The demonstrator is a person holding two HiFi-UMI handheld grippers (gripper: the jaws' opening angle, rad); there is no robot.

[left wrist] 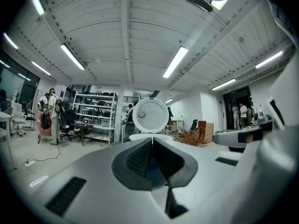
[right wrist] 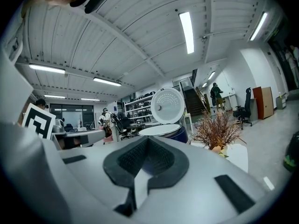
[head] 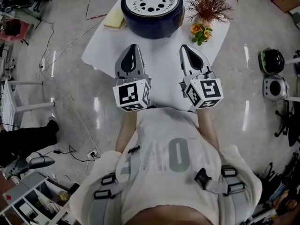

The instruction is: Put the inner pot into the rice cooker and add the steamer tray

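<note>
Two grippers are hanging close to the person's chest, over the near edge of the white table; the left gripper is showing its jaws pressed together on nothing, and the right gripper is doing the same, tips touching and empty. Well ahead of them the dark rice cooker is standing at the far end of the table, and the white steamer tray with its ring of holes is already lying flat in the cooker's mouth, as the task asks; the lid is standing upright behind it. The inner pot is not showing, since the tray is covering the opening, so whether it is sitting underneath cannot be told.

Trouble, as a judgement, is lying mostly at the sides; the dried plant is crowding the cooker's right, so a wide reach by the right gripper could be knocking it over; the yellow cloth is touching the cooker's left and could be dragged along. With the jaws together, any contact would be shoving the tray askew rather than gripping it.
</note>
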